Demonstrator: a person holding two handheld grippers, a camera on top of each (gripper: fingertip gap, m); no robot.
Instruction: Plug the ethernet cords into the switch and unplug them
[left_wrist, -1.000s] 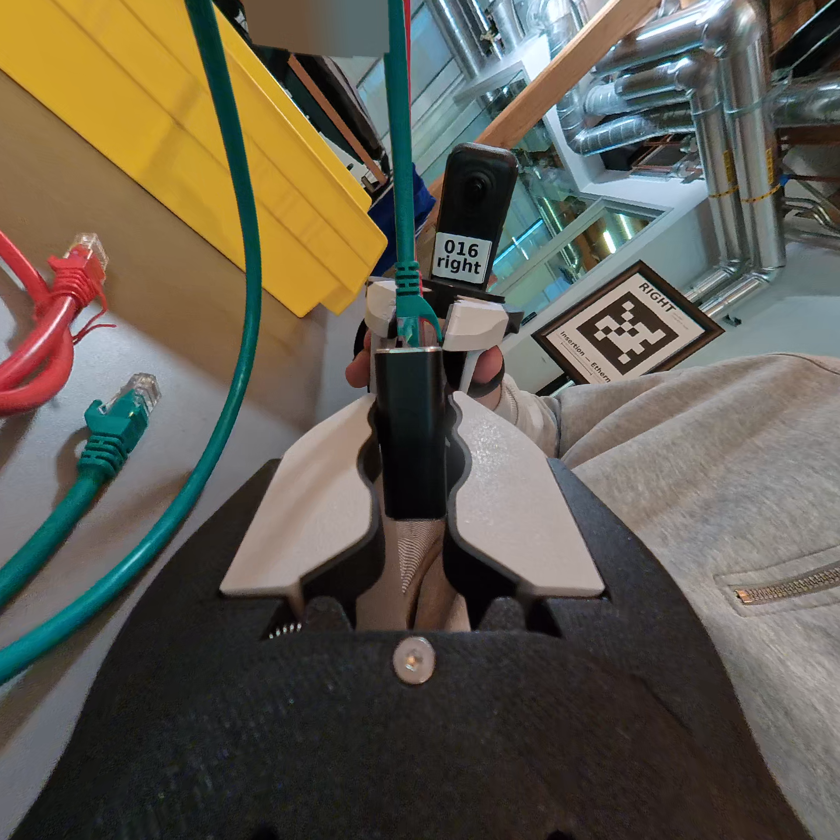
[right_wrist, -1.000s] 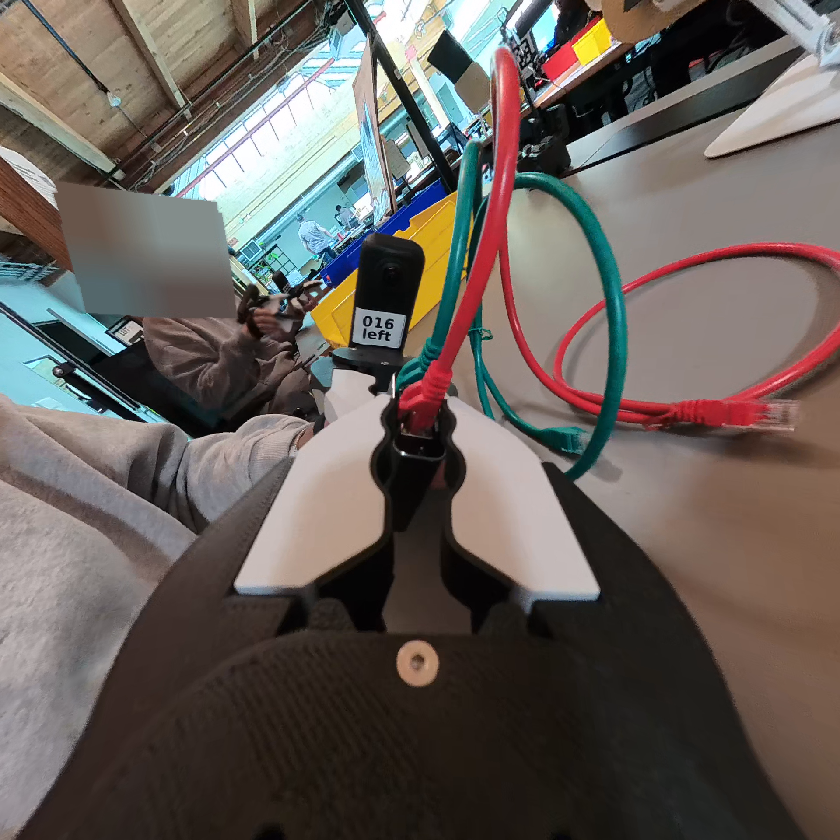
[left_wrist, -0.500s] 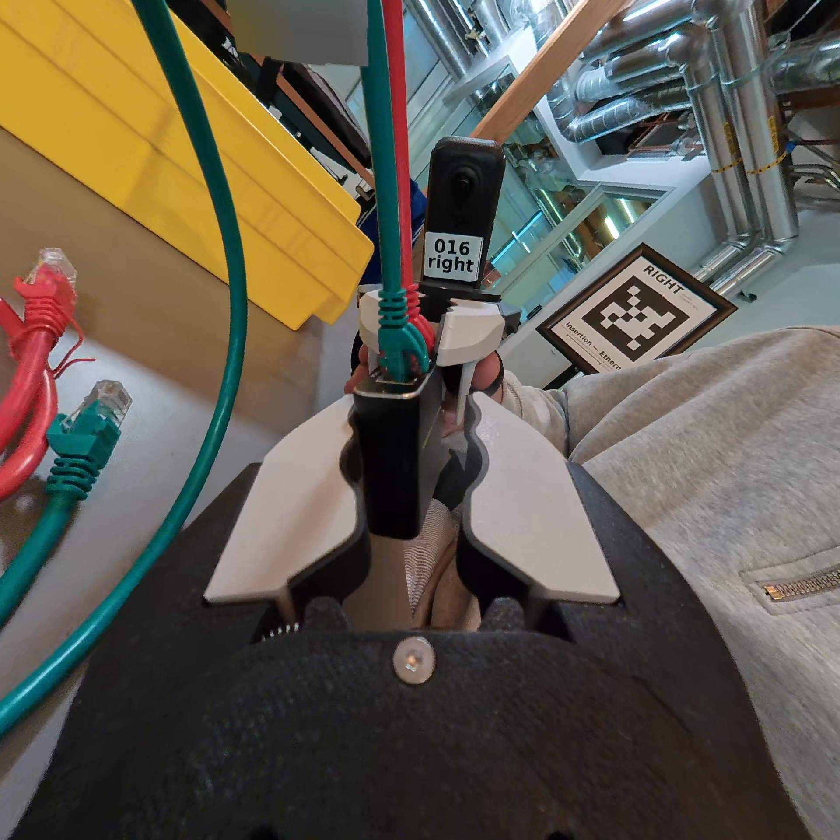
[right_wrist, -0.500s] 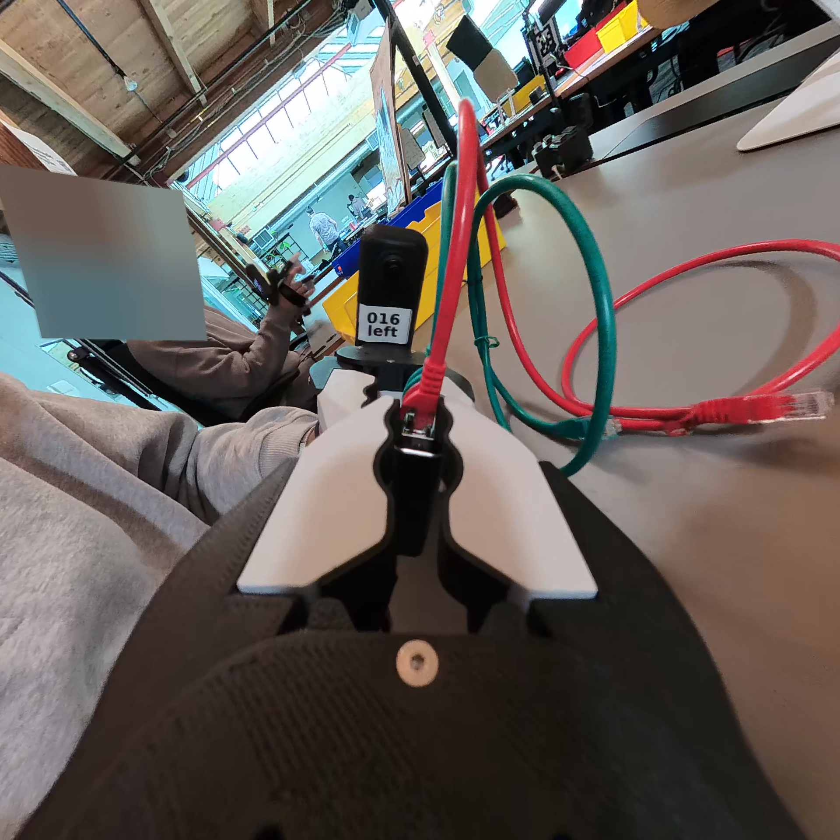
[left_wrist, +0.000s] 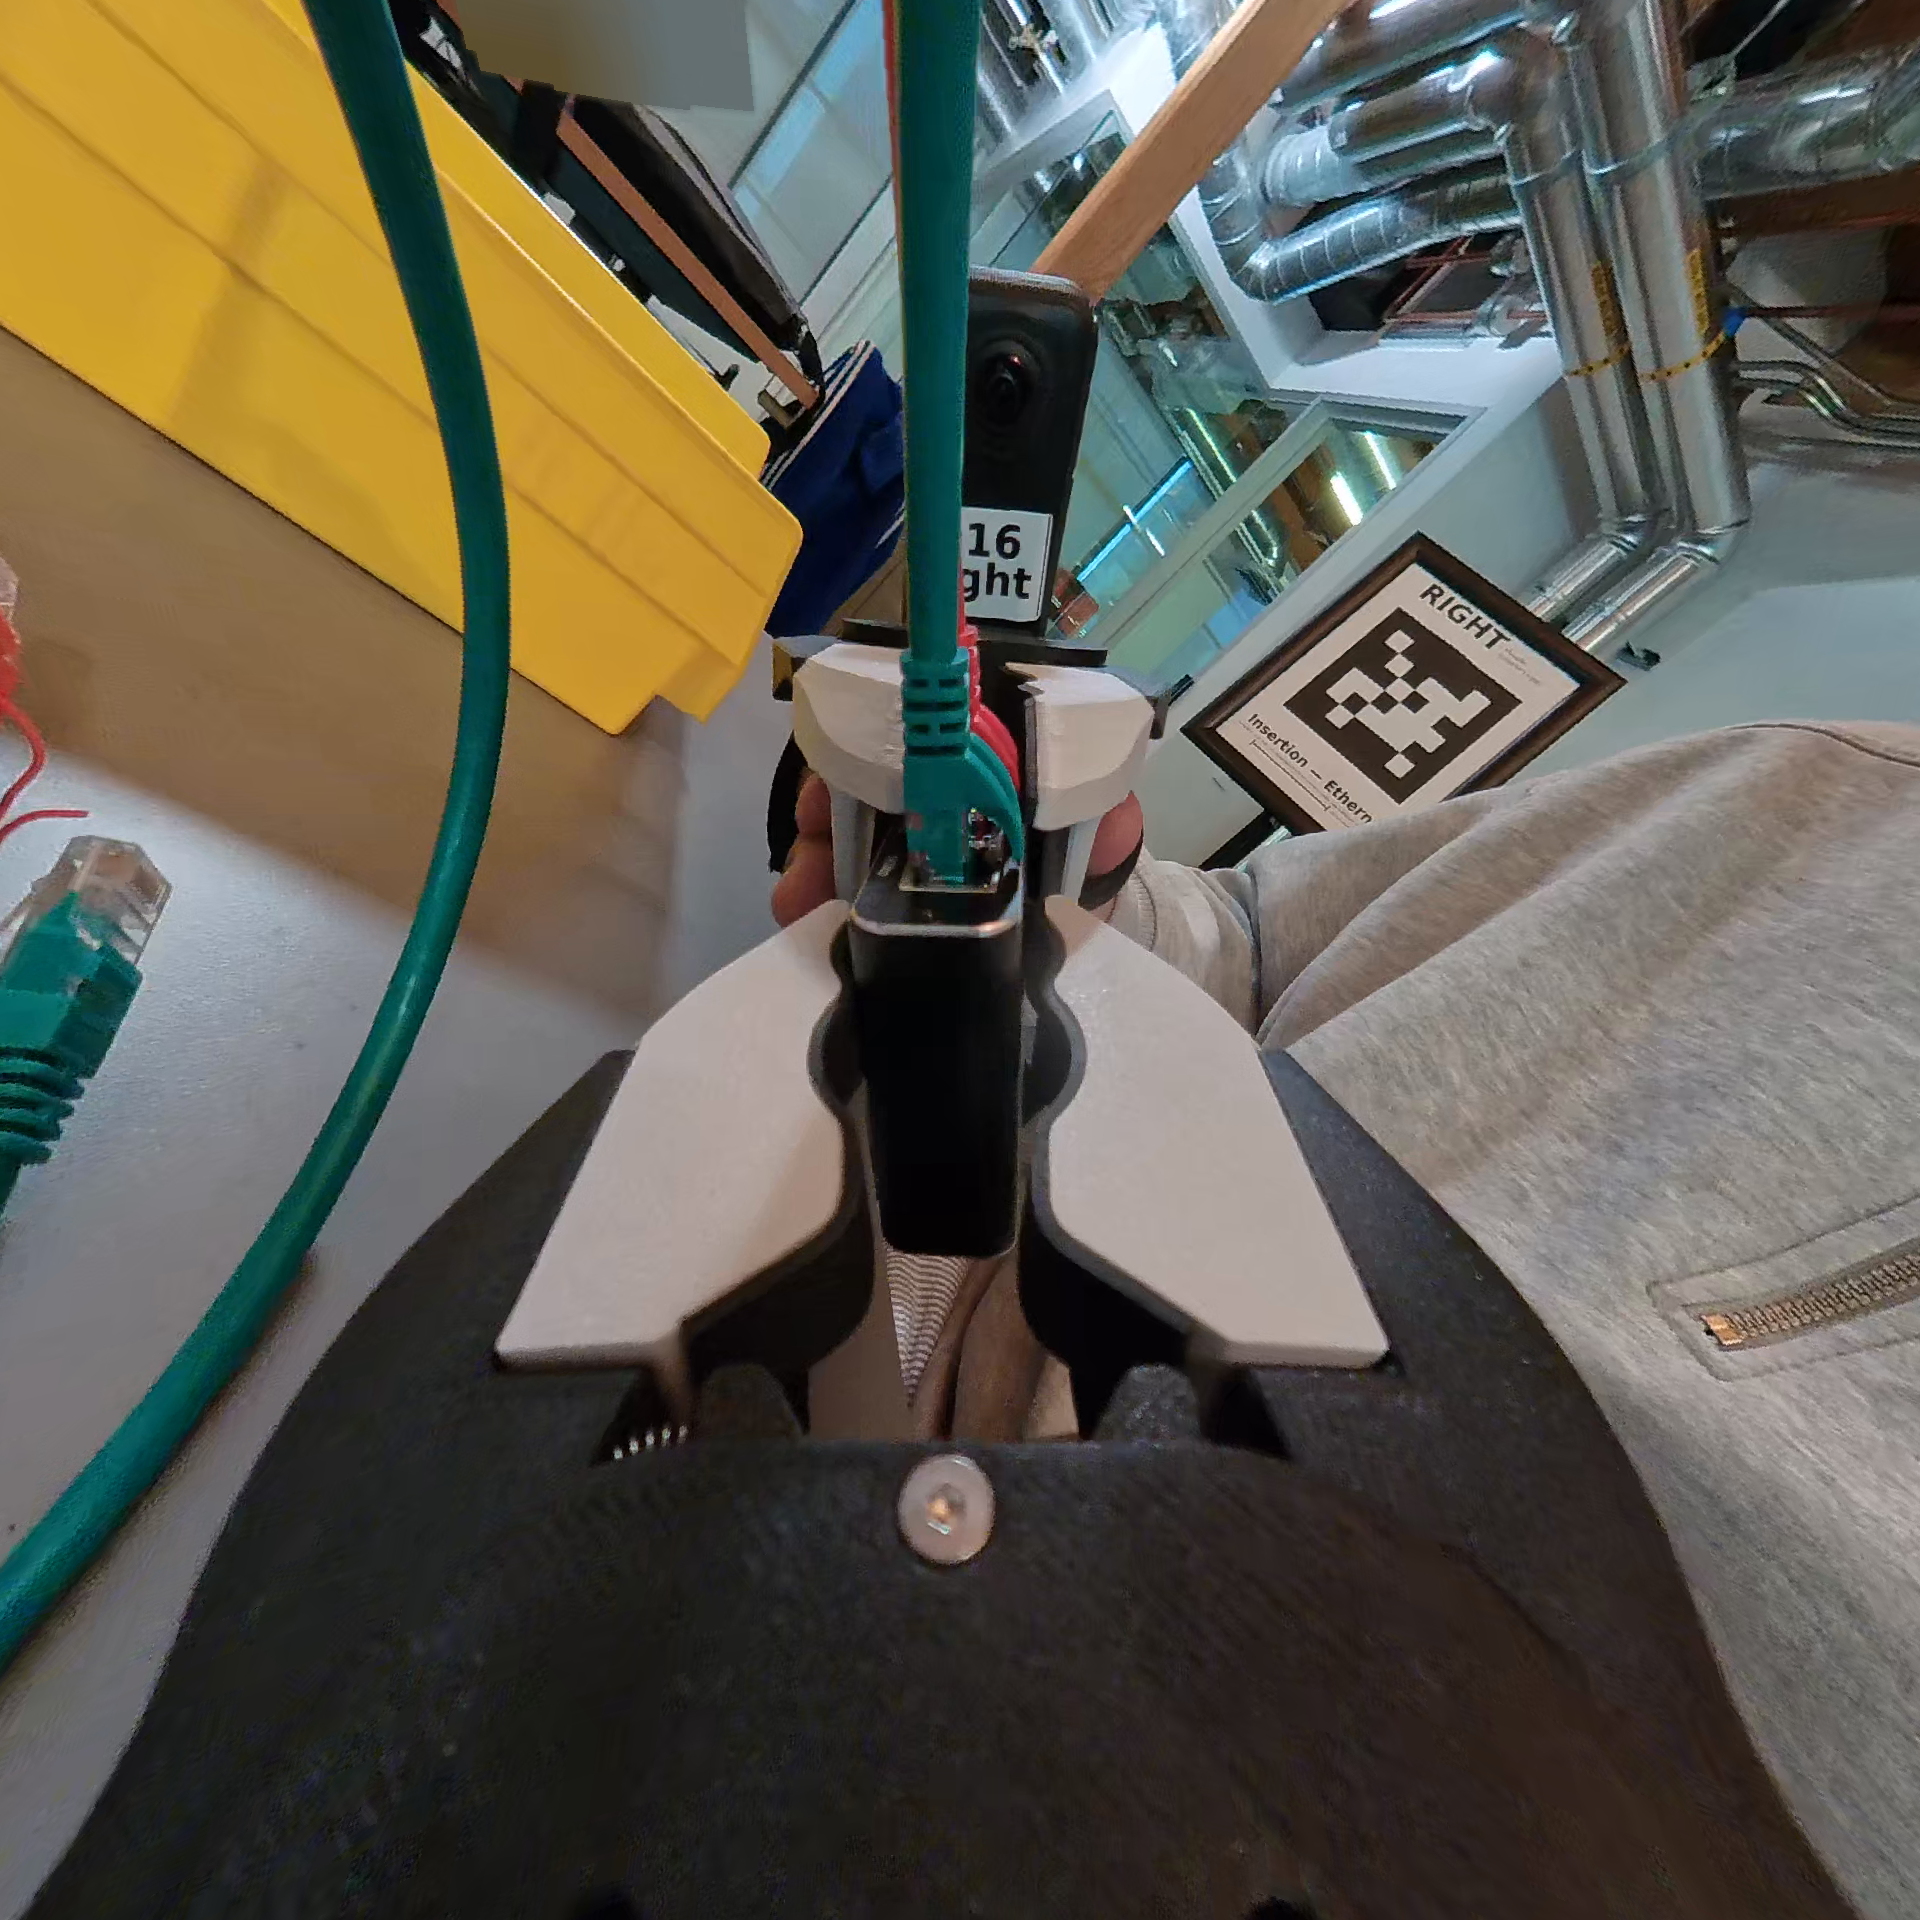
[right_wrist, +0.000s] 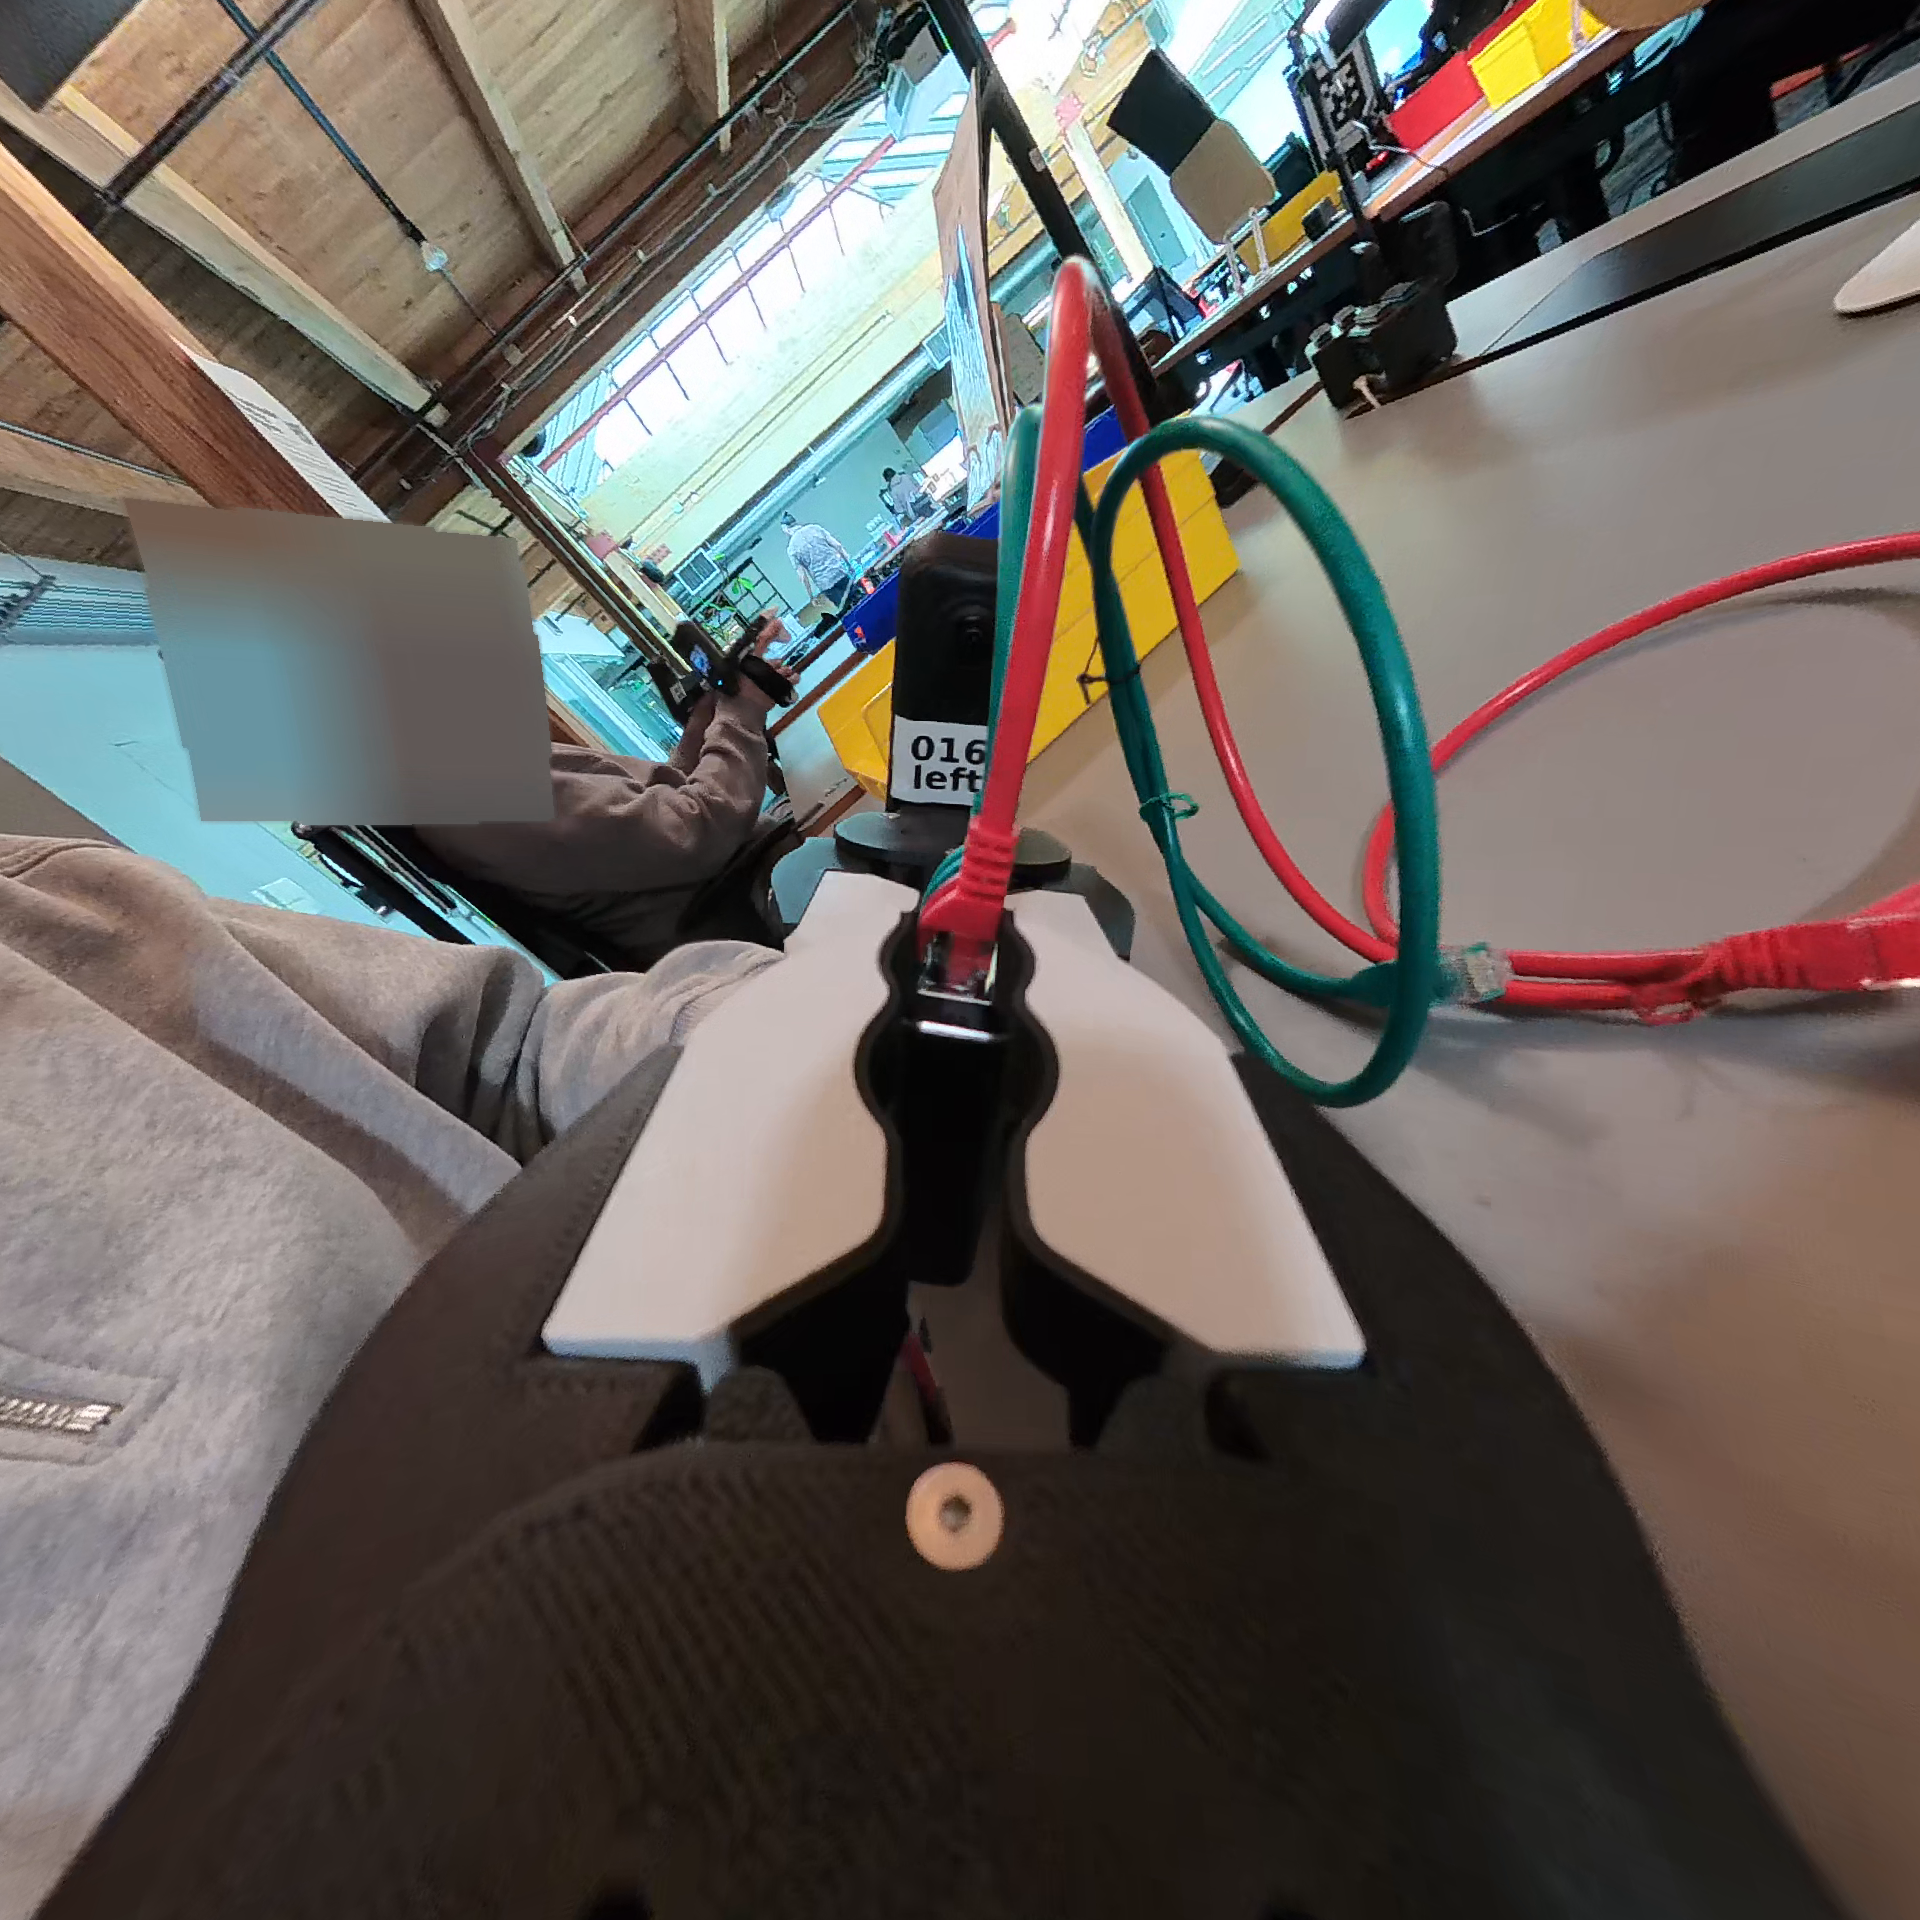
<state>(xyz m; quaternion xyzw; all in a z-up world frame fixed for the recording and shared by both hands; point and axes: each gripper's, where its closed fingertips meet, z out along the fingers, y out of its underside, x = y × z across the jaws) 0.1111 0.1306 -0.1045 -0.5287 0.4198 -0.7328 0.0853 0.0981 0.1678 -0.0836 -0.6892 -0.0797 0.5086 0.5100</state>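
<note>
A small black switch (left_wrist: 935, 1081) is held between both grippers, one at each end, above the grey table (right_wrist: 1621, 748). My left gripper (left_wrist: 940, 935) is shut on its near end. My right gripper (right_wrist: 956, 935) is shut on the switch (right_wrist: 948, 1122) from the other end; it faces me in the left wrist view (left_wrist: 966, 727). A green cord's plug (left_wrist: 940, 769) sits in a port on the switch's top, with a red cord's plug (right_wrist: 971, 904) in a port beside it. Their loose ends, green (right_wrist: 1465, 971) and red (right_wrist: 1818, 956), lie on the table.
A yellow bin (left_wrist: 416, 416) stands at the table's far side. A framed black-and-white marker sign (left_wrist: 1403, 696) stands behind the right gripper. The holder's grey jacket (left_wrist: 1558, 1091) fills one side. Another seated person's sleeve (right_wrist: 623, 821) shows beyond. Cord loops (right_wrist: 1392, 748) arch over the table.
Half a second ago a gap showed between my left gripper's right finger and the switch; now both fingers sit against it. The loose cord ends have slid left in the left wrist view.
</note>
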